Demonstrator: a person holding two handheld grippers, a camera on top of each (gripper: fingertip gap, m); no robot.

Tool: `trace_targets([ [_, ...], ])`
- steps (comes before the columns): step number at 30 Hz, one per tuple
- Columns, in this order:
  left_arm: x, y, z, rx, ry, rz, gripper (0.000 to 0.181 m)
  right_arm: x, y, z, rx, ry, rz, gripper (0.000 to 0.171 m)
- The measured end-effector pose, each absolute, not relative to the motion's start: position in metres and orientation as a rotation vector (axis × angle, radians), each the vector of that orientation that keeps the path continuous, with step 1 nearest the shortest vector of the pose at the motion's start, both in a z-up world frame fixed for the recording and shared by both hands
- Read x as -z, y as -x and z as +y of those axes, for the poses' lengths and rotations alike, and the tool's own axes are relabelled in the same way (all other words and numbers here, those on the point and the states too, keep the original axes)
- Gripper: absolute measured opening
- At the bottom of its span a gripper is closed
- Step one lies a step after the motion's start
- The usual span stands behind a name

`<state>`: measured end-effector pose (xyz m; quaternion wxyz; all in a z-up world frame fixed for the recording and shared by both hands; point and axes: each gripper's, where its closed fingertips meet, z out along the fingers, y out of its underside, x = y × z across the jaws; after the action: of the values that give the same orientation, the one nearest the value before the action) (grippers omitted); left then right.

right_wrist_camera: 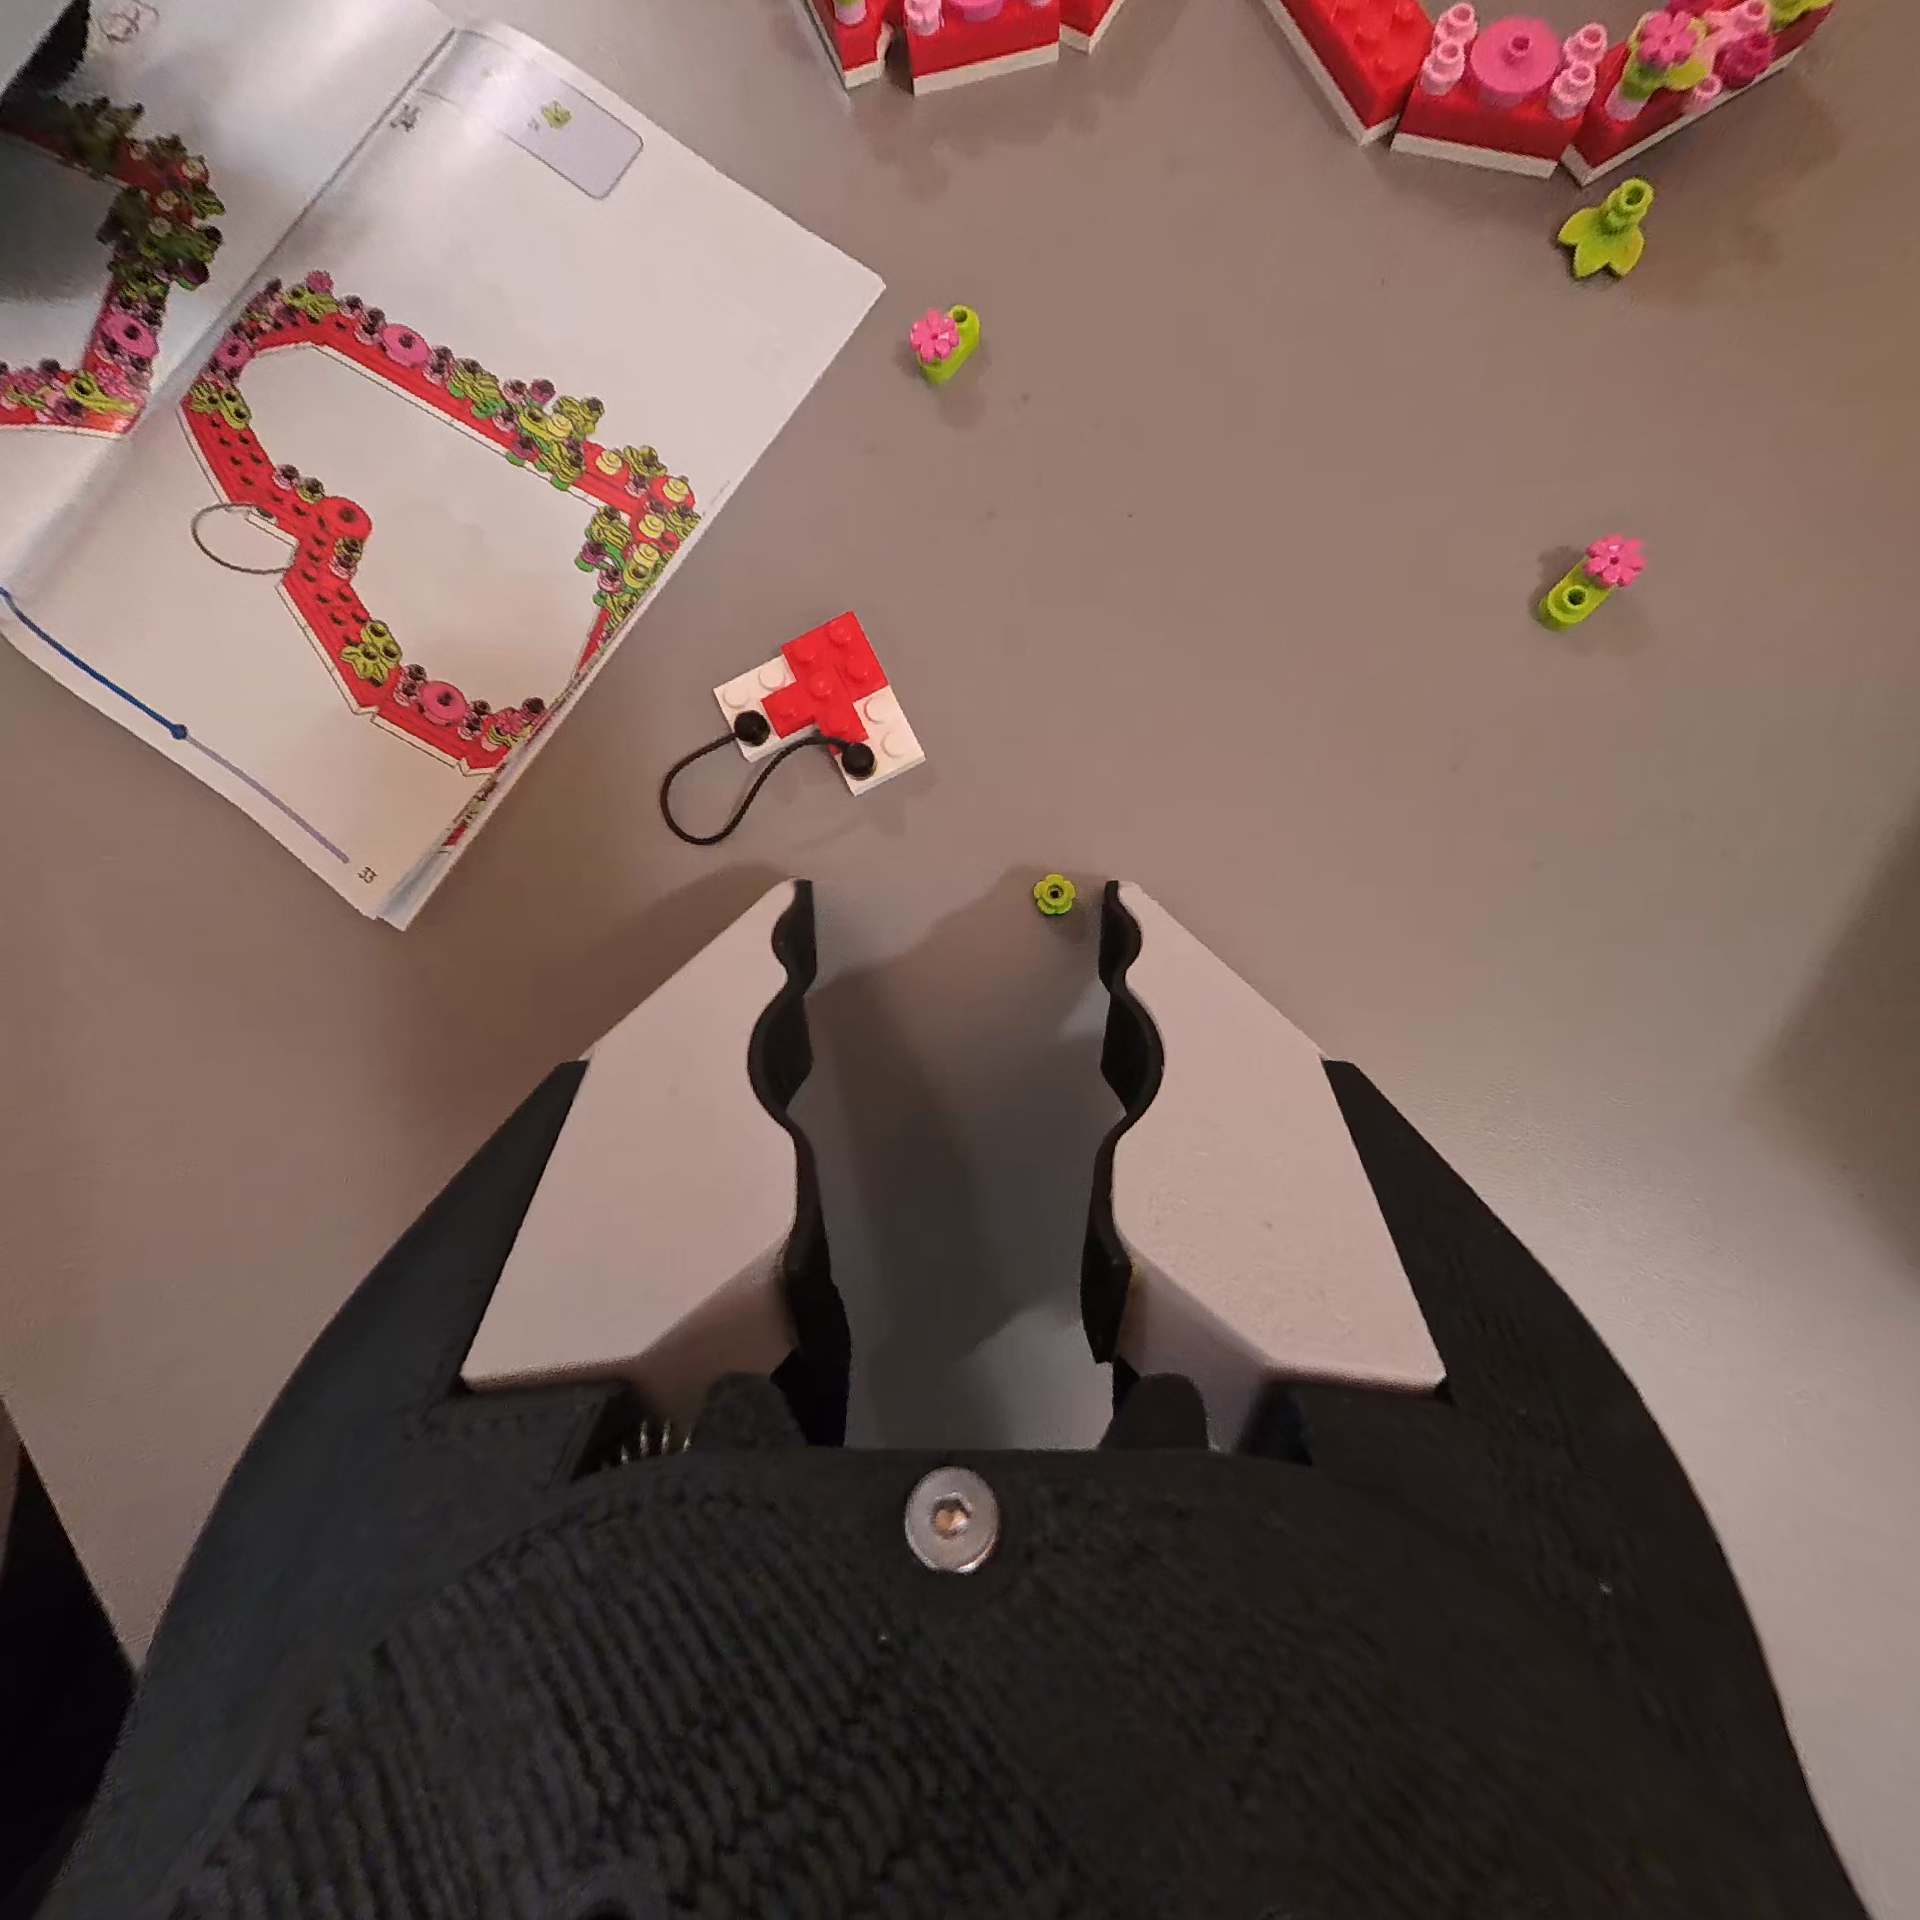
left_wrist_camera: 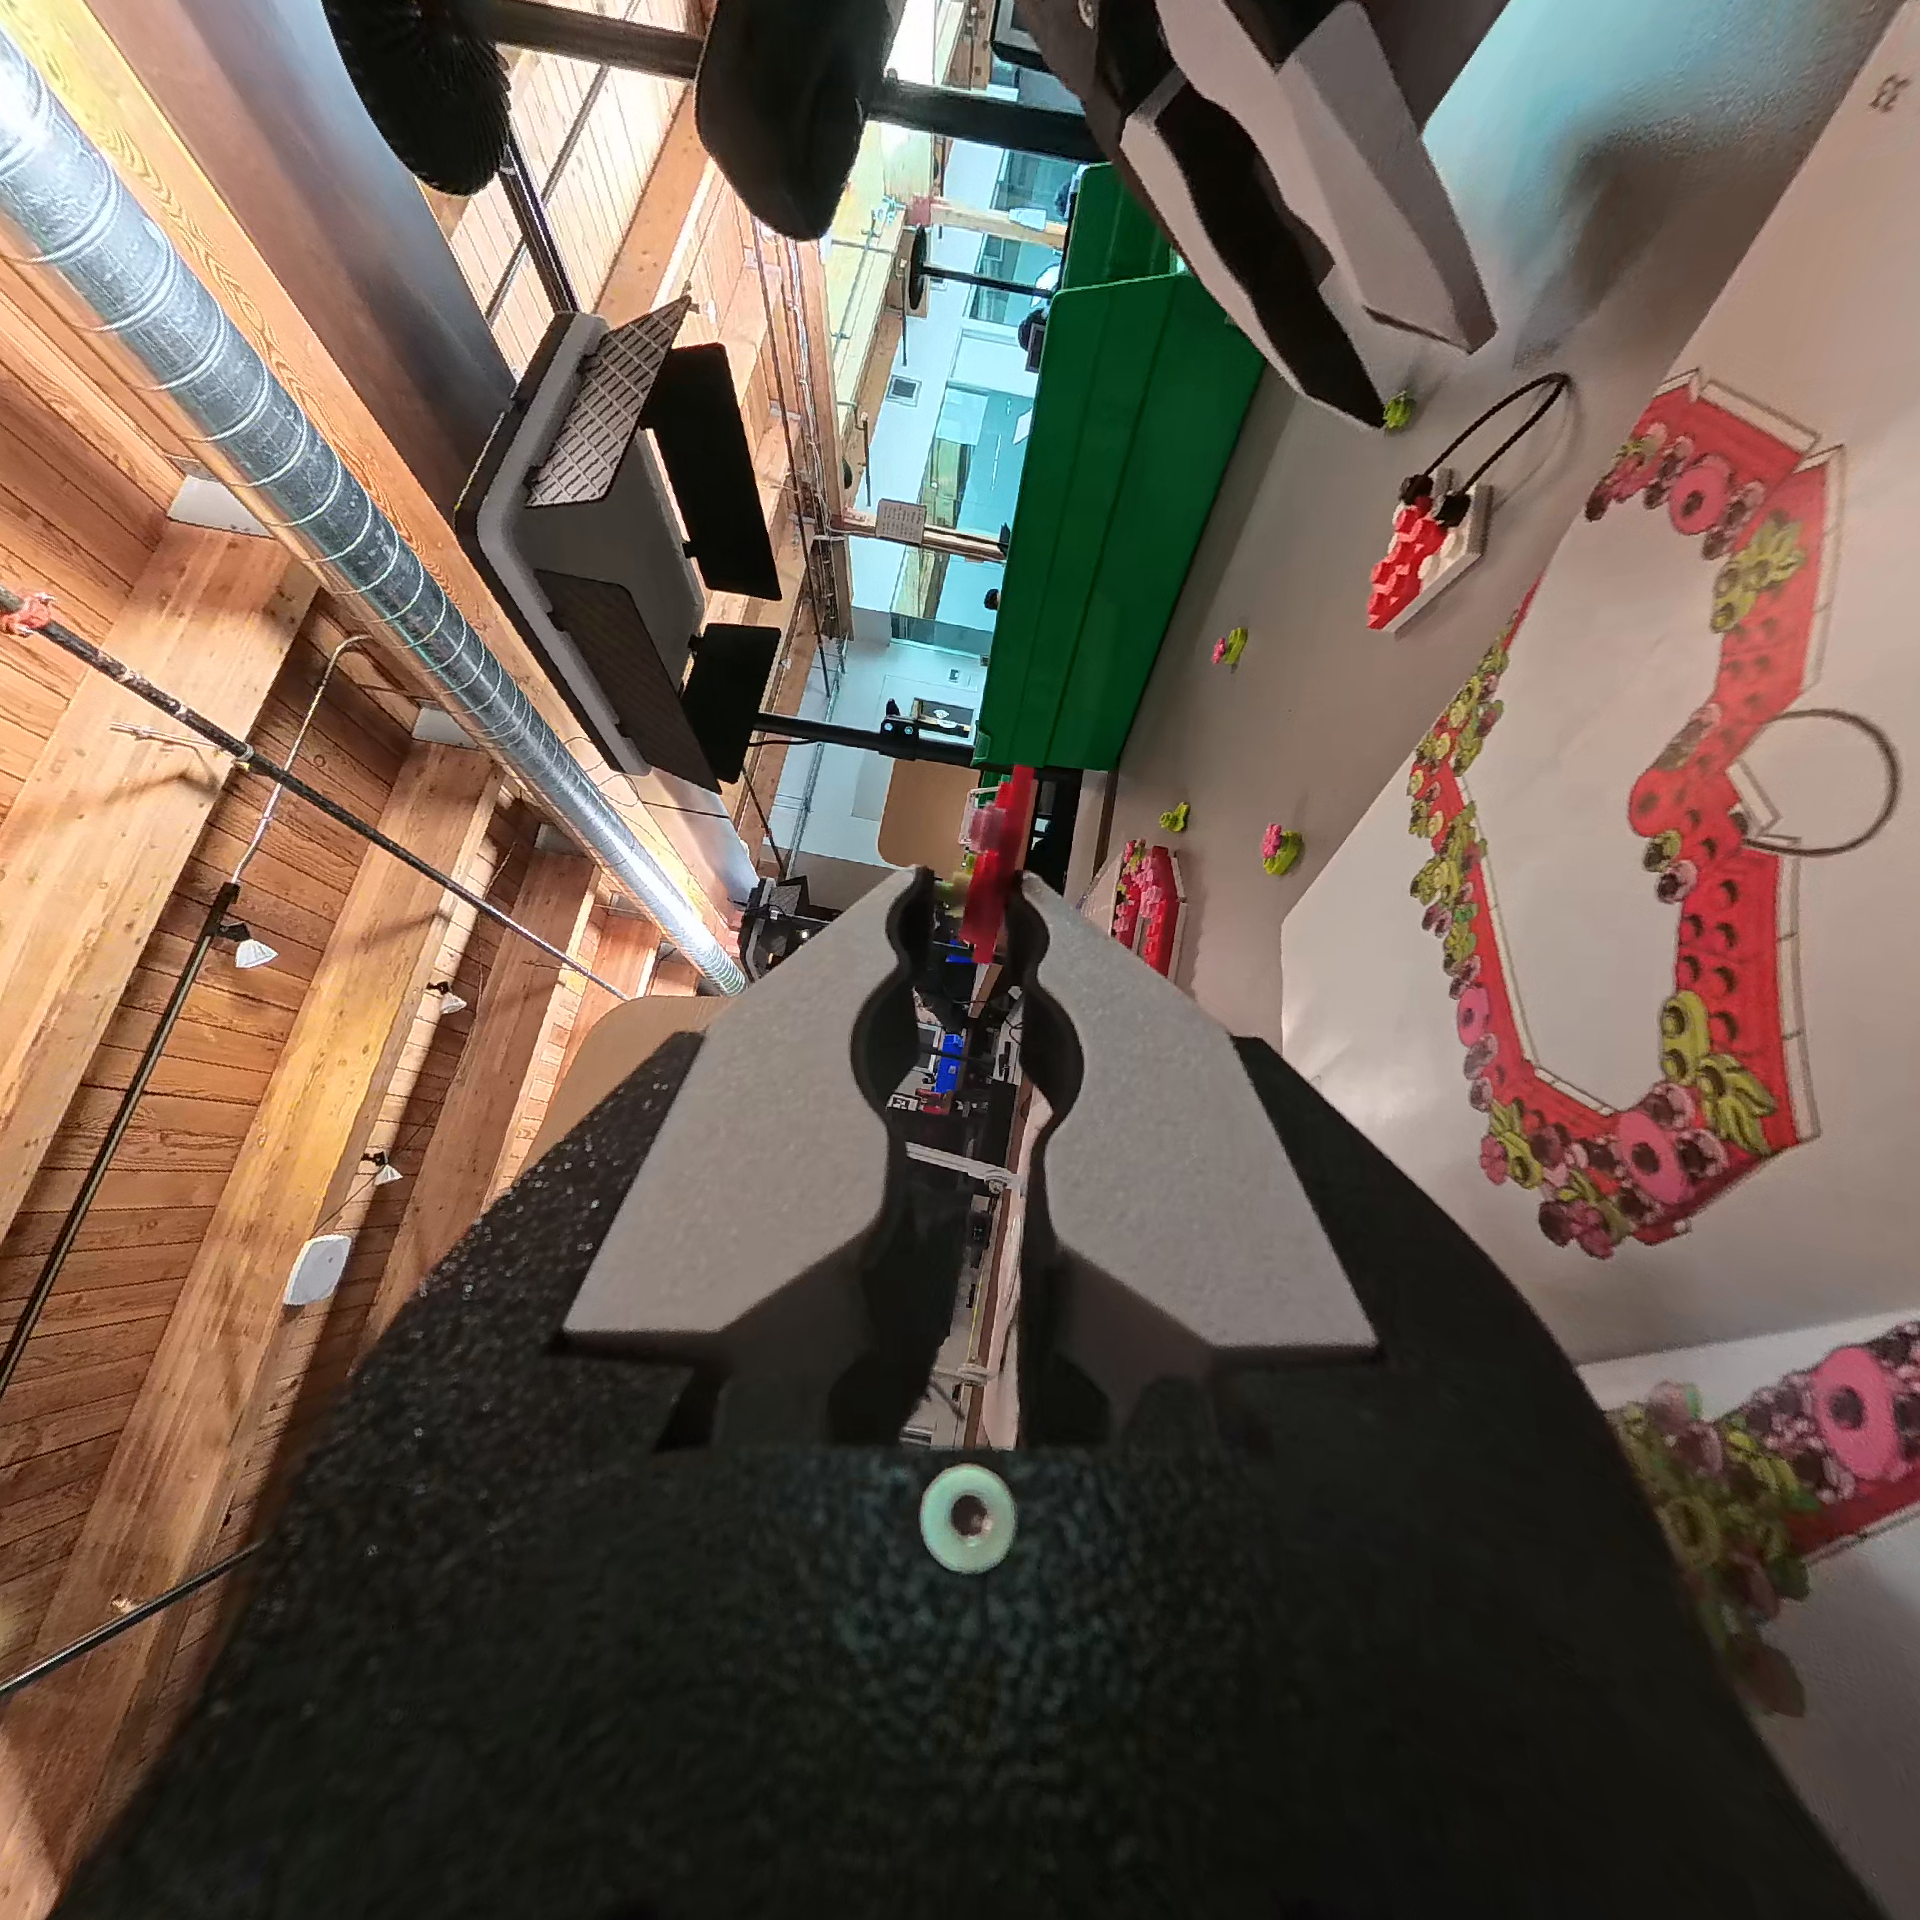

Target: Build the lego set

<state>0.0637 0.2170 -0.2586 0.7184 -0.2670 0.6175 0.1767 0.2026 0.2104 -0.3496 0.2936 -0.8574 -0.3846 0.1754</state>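
Your left gripper [left_wrist_camera: 971, 894] pinches a red piece [left_wrist_camera: 992, 883] aloft. Right gripper [right_wrist_camera: 956, 894], spread, hovers over the counter [right_wrist_camera: 1299, 727] by a small green flower [right_wrist_camera: 1054, 894] (likely next pick): centre, lower, close.

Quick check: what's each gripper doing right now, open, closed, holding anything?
Left gripper: closed on a red lego piece.
Right gripper: open, holding nothing; a small green flower piece lies by its fingers.

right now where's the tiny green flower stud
In the right wrist view, the tiny green flower stud lies on the table just inside the right gripper's right-hand fingertip, below-right of the red-and-white plate piece.
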Motion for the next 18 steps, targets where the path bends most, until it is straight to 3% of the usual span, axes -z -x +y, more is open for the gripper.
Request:
trace_targets([
  [4, 0.259, -0.064, 0.217, -0.387, 0.596, 1.37, 0.011, 0.341, -0.197, 0.212, -0.461, 2.252, -1.003, 0.063],
  [8, 0.263, -0.066, 0.218, -0.365, 0.627, 1.386, 0.011, 0.296, -0.143, 0.202, -0.315, 1.867, -1.187, 0.054],
  [11, 0.265, -0.067, 0.219, -0.339, 0.659, 1.393, 0.011, 0.273, -0.099, 0.188, 0.039, 1.501, -1.397, 0.043],
  [15, 0.267, -0.07, 0.214, -0.31, 0.666, 1.407, 0.011, 0.272, -0.068, 0.185, 0.433, 1.214, -1.548, 0.039],
  [18, 0.268, -0.073, 0.212, -0.303, 0.663, 1.42, 0.011, 0.277, -0.057, 0.186, 0.561, 1.102, -1.589, 0.026],
])
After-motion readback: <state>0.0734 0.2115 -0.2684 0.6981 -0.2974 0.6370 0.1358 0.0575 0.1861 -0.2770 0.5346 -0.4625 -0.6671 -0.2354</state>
